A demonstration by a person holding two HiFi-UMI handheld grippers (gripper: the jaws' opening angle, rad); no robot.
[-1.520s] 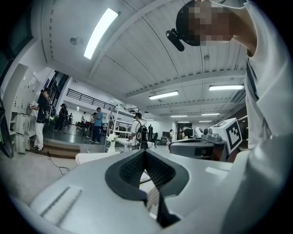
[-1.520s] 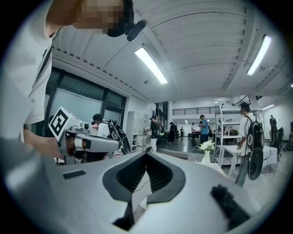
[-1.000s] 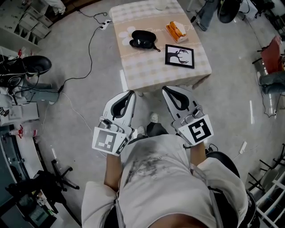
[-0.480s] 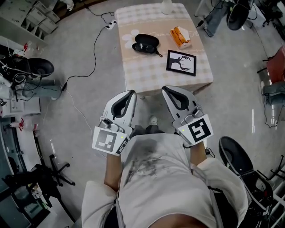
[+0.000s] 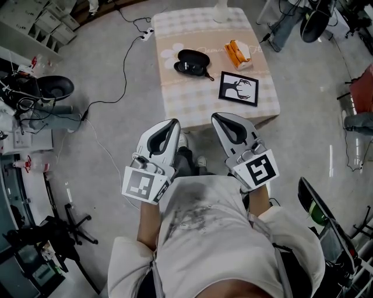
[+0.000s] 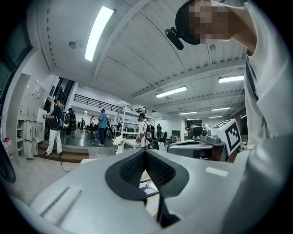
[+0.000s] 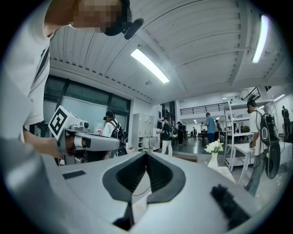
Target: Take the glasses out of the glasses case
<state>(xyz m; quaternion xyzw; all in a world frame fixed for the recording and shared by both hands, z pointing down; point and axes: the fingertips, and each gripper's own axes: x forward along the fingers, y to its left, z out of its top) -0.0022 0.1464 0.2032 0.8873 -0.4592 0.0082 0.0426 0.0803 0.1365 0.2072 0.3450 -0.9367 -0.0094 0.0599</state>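
A black glasses case (image 5: 193, 61) lies open on the far part of a small table with a checked cloth (image 5: 192, 102). Something dark, apparently the glasses, rests in its nearer half. Both grippers are held close to the person's chest, well short of the table and above the floor. The left gripper (image 5: 173, 123) and the right gripper (image 5: 215, 117) point towards the table, each with its jaws together and nothing between them. In the left gripper view the left gripper (image 6: 145, 153) looks out level over the room. The right gripper (image 7: 146, 155) does the same in its own view.
A black-framed picture of a tree (image 5: 239, 88) and an orange and white packet (image 5: 238, 52) lie on the table's right side. A white vase (image 5: 220, 10) stands at its far edge. A cable (image 5: 119, 70) crosses the floor on the left, and a chair (image 5: 326, 215) stands at the lower right.
The table has shifted slightly in the head view as the person steps. Both grippers keep the same pose and stay shut.
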